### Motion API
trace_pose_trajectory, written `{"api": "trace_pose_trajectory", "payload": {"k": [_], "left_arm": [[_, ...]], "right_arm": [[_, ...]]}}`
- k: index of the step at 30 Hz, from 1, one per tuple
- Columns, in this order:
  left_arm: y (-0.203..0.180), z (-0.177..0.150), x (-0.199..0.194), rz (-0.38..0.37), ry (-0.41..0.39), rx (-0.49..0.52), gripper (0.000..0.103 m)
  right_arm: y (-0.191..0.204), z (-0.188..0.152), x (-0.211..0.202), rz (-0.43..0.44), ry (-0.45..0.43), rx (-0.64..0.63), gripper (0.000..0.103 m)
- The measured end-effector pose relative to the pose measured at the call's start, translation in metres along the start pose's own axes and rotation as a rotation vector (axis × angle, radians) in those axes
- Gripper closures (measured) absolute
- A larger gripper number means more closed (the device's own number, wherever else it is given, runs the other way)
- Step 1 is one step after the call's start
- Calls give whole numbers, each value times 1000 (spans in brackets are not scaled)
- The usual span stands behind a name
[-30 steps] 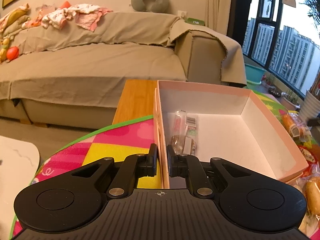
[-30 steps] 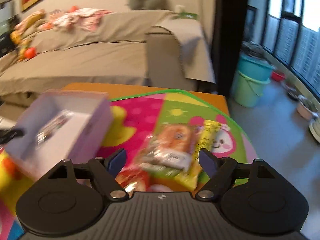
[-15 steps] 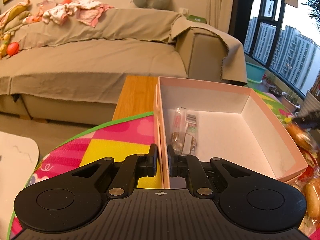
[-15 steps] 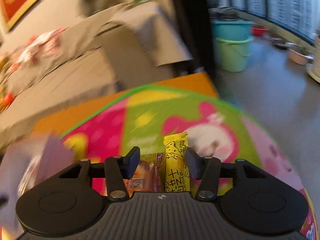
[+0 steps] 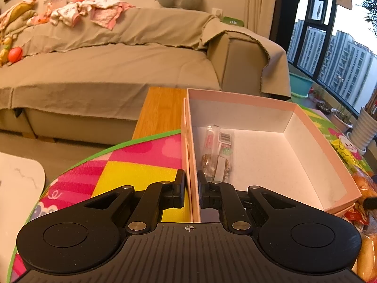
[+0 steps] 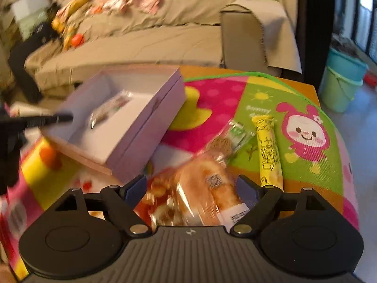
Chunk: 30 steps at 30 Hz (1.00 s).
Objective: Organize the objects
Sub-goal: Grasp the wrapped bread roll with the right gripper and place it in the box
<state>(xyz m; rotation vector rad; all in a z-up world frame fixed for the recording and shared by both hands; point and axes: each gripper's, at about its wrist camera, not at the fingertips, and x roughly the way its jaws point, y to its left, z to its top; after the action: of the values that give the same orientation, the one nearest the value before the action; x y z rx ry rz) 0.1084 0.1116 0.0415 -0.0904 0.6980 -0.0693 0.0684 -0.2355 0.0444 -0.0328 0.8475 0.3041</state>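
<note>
An open pink box stands on a colourful mat. My left gripper is shut on the box's near left wall. A clear snack packet lies inside the box by that wall. In the right wrist view the box is at the left. My right gripper is open, its jaws on either side of a wrapped bread packet, above it. A yellow snack stick and a clear cookie packet lie on the mat beyond.
A beige sofa stands behind the wooden table. More wrapped snacks lie right of the box. Teal buckets stand on the floor at the right. A white marble surface is at the left.
My right gripper has opened wide and swung back from the yellow stick to over the bread packet. My left gripper keeps its hold on the box wall.
</note>
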Motion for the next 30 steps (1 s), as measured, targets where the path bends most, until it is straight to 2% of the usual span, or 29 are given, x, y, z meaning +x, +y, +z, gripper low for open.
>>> {"api": "trace_pose_trajectory", "payload": {"k": [2, 5, 9, 10, 11, 13, 18, 25, 30], "left_arm": [[-1, 0, 0, 4, -1, 0, 91], [-2, -1, -1, 10, -4, 3, 91], [-3, -2, 2, 19, 8, 7, 91], [-3, -3, 2, 20, 12, 11, 91], [-4, -3, 3, 21, 16, 13, 91], [-2, -5, 3, 16, 18, 6, 91], [-1, -5, 3, 12, 18, -8, 91], [-1, -6, 0, 8, 8, -16, 91], [-1, -6, 0, 8, 9, -21, 91]], "right_arm": [[7, -6, 1, -42, 17, -35, 20], [7, -12, 3, -62, 33, -21, 20], [-6, -9, 7, -48, 20, 73, 20], [-11, -7, 9, -45, 23, 107, 24], [-12, -6, 12, -51, 26, 122, 35], [-8, -4, 9, -60, 34, 113, 43], [15, -9, -23, -95, 8, 41, 45], [51, 0, -89, -11, -96, 13, 45], [79, 33, -96, 70, -182, -16, 45]]}}
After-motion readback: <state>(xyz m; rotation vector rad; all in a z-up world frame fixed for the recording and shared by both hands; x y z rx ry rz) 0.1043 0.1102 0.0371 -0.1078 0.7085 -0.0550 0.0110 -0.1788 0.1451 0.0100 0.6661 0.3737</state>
